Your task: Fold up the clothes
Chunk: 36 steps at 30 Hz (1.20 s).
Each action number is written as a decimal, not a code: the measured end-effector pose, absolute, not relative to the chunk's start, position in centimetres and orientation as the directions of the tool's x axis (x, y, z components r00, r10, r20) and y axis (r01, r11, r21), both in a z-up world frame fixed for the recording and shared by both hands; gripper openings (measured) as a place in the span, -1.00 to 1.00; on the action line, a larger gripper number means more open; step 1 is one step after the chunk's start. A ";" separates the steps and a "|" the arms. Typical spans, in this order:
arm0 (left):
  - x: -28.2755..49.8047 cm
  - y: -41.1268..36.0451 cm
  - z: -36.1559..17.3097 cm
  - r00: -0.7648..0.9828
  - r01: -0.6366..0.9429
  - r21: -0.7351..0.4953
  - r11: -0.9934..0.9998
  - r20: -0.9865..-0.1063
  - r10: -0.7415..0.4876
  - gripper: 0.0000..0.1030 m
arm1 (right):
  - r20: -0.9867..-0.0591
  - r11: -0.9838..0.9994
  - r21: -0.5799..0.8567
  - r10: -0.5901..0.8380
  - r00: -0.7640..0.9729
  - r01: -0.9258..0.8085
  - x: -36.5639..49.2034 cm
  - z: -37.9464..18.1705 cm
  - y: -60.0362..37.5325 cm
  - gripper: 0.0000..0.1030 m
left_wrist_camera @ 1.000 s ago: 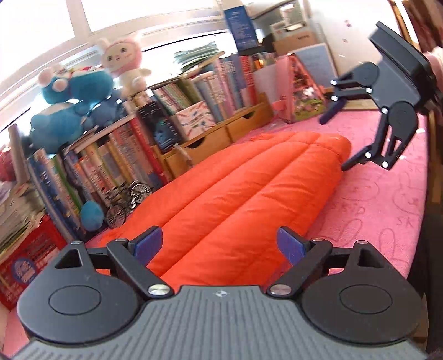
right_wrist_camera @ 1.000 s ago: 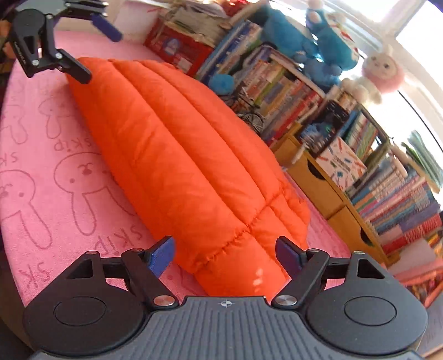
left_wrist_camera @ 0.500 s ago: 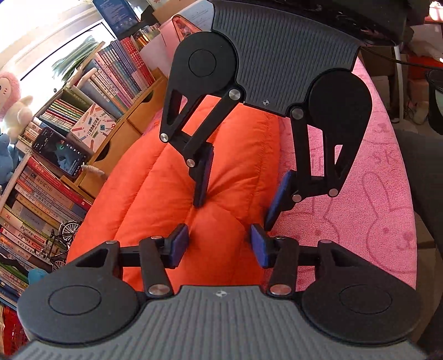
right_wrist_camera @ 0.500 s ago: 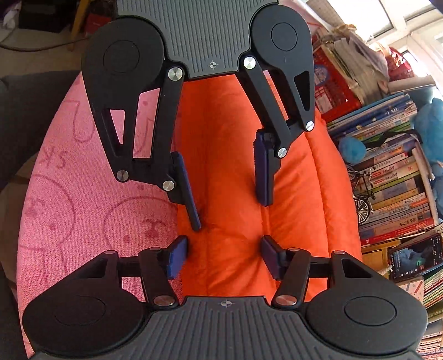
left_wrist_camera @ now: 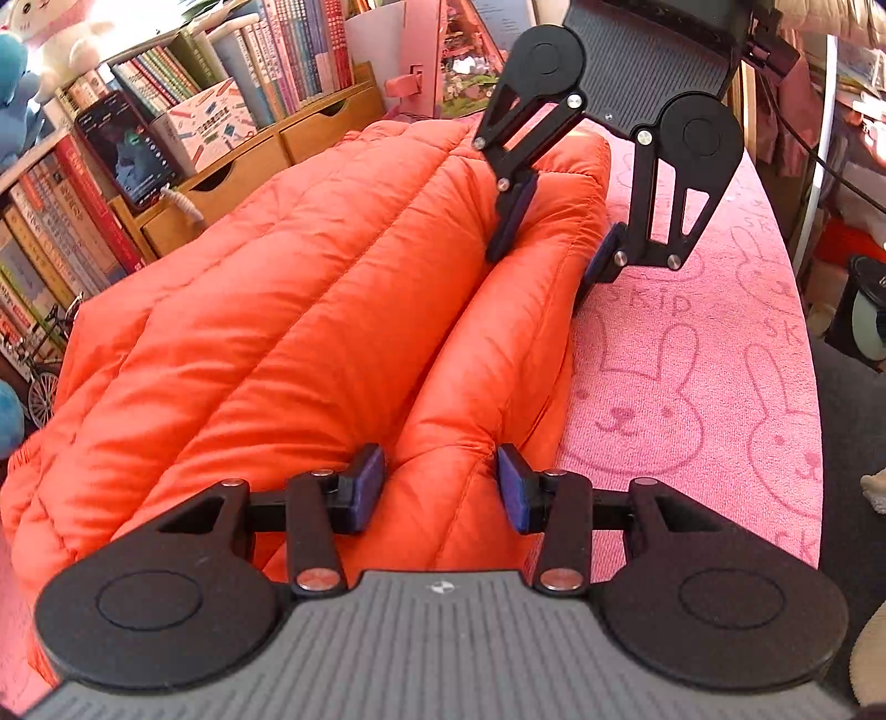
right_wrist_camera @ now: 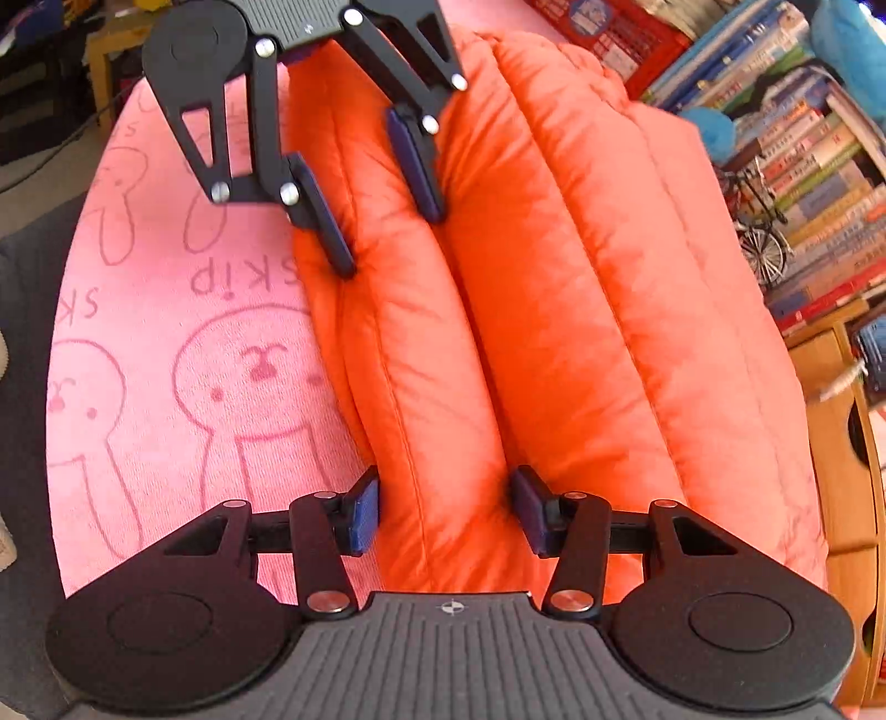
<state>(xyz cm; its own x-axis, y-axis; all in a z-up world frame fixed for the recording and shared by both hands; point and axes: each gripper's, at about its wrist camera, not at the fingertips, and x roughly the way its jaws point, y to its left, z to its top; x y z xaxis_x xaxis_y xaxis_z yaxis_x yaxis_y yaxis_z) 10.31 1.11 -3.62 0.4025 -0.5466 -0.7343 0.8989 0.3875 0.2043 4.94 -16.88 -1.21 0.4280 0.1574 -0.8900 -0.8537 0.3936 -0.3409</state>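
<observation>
The left claw [left_wrist_camera: 440, 487] had its blue pads [left_wrist_camera: 366, 487] on either side of the nearest puffy ridge of an orange quilted jacket [left_wrist_camera: 288, 310], close to the jacket's near end. Its jaws had just been narrowing, and both pads dented the padding, so the ridge was pinched between them. Further along the same ridge, toward the far end, the right claw [left_wrist_camera: 545, 243] did likewise. Its jaws had also just been narrowing, and in its own view the pads [right_wrist_camera: 362, 512] pressed into the ridge from both sides, one of them down at the seam where the jacket met the cloth.

Both claws pointed steeply down and faced one another along the jacket's long edge. Taking that edge at two spaced points seemed meant to let the whole side lift evenly, so that it could be carried over the middle as one fold.

The jacket lay lengthwise, already narrowed into long ridges, on a table covered by a pink cloth [left_wrist_camera: 692, 399] printed with rabbits. Along the jacket's other side stood rows of books [left_wrist_camera: 310, 50] above wooden drawers [left_wrist_camera: 249, 166], with a propped-up phone [left_wrist_camera: 130, 149] and a small model bicycle [right_wrist_camera: 761, 238].

The slippery padding could slide out of such a shallow pinch once raised.
</observation>
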 end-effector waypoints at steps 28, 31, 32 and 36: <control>9.1 16.2 -2.6 0.502 0.617 0.063 0.785 -0.799 -0.331 0.48 | -0.872 0.692 -0.292 0.091 0.481 -0.660 6.3 0.8 -31.3 -0.03; 8.6 18.0 -2.9 0.536 0.557 0.031 0.830 -0.776 -0.331 0.49 | -0.863 0.720 -0.289 0.089 0.497 -0.631 5.7 1.1 -32.7 0.05; 8.2 17.9 -3.0 0.555 0.551 0.047 0.833 -0.766 -0.324 0.49 | -0.859 0.727 -0.297 0.080 0.505 -0.620 5.3 1.1 -32.9 0.09; 7.5 17.9 -3.1 0.589 0.532 0.065 0.844 -0.745 -0.313 0.49 | -0.854 0.756 -0.302 0.056 0.517 -0.580 1.7 -1.0 -30.7 0.26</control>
